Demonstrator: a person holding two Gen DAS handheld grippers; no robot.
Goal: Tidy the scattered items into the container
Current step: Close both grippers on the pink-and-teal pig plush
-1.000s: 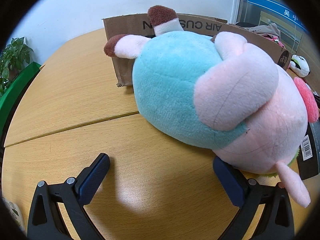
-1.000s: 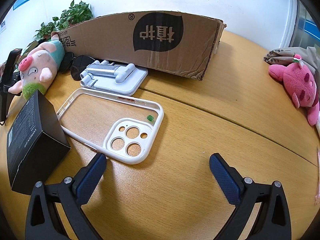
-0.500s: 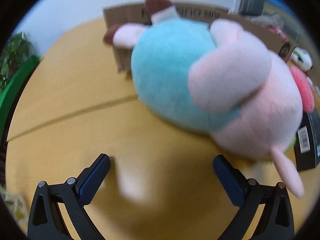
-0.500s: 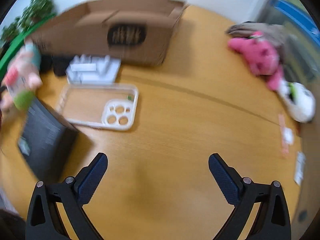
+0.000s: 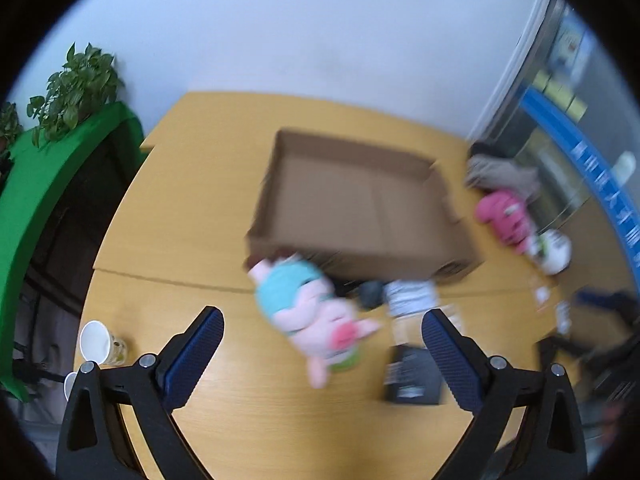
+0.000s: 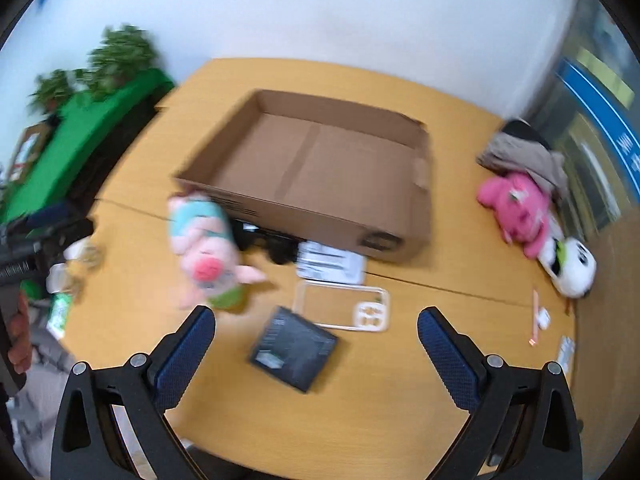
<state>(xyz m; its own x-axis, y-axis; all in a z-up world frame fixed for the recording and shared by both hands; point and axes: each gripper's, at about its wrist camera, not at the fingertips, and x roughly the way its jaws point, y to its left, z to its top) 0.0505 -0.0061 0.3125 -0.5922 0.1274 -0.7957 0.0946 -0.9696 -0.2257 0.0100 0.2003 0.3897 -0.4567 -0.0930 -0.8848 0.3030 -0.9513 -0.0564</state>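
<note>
An open cardboard box (image 5: 360, 204) (image 6: 320, 176) stands mid-table; nothing shows inside it. In front of it lie a pink pig plush in a teal shirt (image 5: 312, 312) (image 6: 204, 248), a black box (image 5: 414, 376) (image 6: 294, 350), a white phone case (image 6: 344, 306), a white stand (image 6: 330, 266) and dark sunglasses (image 6: 260, 240). A pink plush (image 6: 516, 208) and a white panda plush (image 6: 572, 266) lie at the right. My left gripper (image 5: 322, 352) and right gripper (image 6: 316, 348) are both open, empty and high above the table.
A paper cup (image 5: 96, 342) stands at the table's left edge. Green panel with plants (image 5: 60, 120) is at far left. A beige cloth (image 6: 520, 152) lies behind the pink plush. Small white items (image 6: 540, 316) lie at the right.
Both grippers have risen fast from table level to high above it. The views now look down on the whole table and into the box. Both stayed open.
</note>
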